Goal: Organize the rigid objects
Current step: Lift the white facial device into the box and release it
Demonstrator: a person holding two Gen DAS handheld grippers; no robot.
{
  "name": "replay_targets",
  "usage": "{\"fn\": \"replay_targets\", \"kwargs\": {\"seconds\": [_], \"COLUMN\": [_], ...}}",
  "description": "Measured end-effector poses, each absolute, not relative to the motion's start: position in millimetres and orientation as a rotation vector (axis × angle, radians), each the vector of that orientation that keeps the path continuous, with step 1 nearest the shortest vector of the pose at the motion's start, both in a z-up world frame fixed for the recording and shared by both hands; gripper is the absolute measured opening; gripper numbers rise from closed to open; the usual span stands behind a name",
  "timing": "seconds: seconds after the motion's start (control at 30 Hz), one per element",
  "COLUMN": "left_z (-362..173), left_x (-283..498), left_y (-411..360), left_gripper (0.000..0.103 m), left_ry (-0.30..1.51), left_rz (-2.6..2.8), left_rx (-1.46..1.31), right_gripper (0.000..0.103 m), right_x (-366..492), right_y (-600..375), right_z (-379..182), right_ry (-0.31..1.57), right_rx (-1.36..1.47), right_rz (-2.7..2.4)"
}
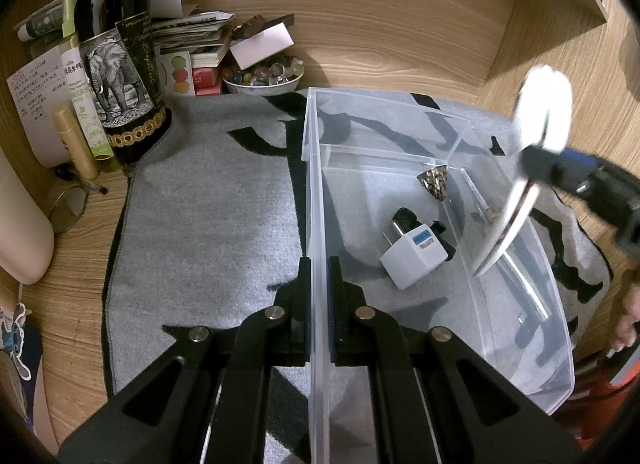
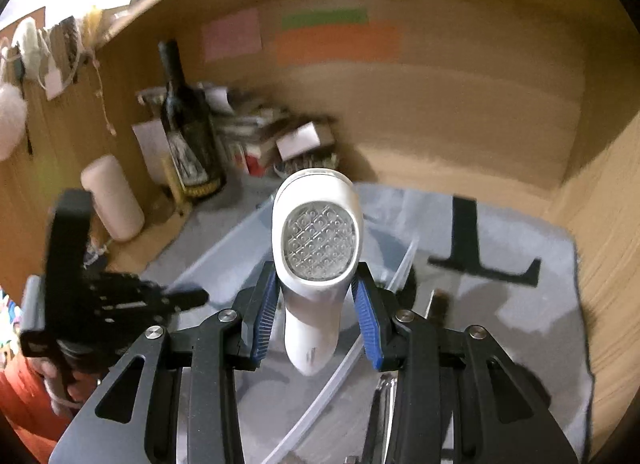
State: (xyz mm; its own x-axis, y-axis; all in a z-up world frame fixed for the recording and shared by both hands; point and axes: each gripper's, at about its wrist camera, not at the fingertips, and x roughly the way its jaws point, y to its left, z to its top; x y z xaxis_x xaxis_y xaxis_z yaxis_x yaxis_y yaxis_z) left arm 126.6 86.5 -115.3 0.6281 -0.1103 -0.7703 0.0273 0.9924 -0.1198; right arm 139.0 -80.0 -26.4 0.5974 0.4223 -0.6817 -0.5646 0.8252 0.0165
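A clear plastic box (image 1: 316,200) stands on a grey mat (image 1: 208,224). My left gripper (image 1: 319,264) is shut on the box's left wall. Inside the box lie a white plug adapter (image 1: 414,254), a small metallic cone-shaped piece (image 1: 434,182) and a thin metal tool (image 1: 476,194). My right gripper (image 2: 316,284) is shut on a white handheld device with a round mesh face (image 2: 318,248), held above the box (image 2: 224,252). In the left wrist view the device (image 1: 544,108) appears blurred at the right, over the box's right side.
A dark wine bottle (image 1: 116,48), small bottles, a bowl of beads (image 1: 262,78) and stacked papers crowd the back left corner. A small round mirror (image 1: 68,210) lies left of the mat. Wooden walls close in behind and to the right.
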Motion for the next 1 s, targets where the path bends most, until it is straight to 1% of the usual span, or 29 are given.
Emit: {"fn": "replay_targets", "kwargs": {"seconds": [0.33,0.53,0.77,1.0], "left_z": [-115,-115,-116,-116], "left_x": [128,128,128,128], "left_y": [86,86,87,87], "left_gripper": [0.005,0.005,0.005,0.005], "left_ry": [0.888,0.889,0.889,0.888], "left_rz": [-0.080,-0.081,-0.082,-0.081], "left_rx": [-0.105,-0.102,-0.107,-0.106], "right_gripper": [0.034,0.035,0.036,0.038], "right_x": [161,168,168,161], "right_y": [-66,-57,-59,-75], "right_z": [-59,-69,-65,-38], "right_ry": [0.847,0.866,0.852,0.772], "right_rx": [-0.259,-0.300,-0.286,-0.262], "right_rz": [0.566,0.551,0.549,0.534]}}
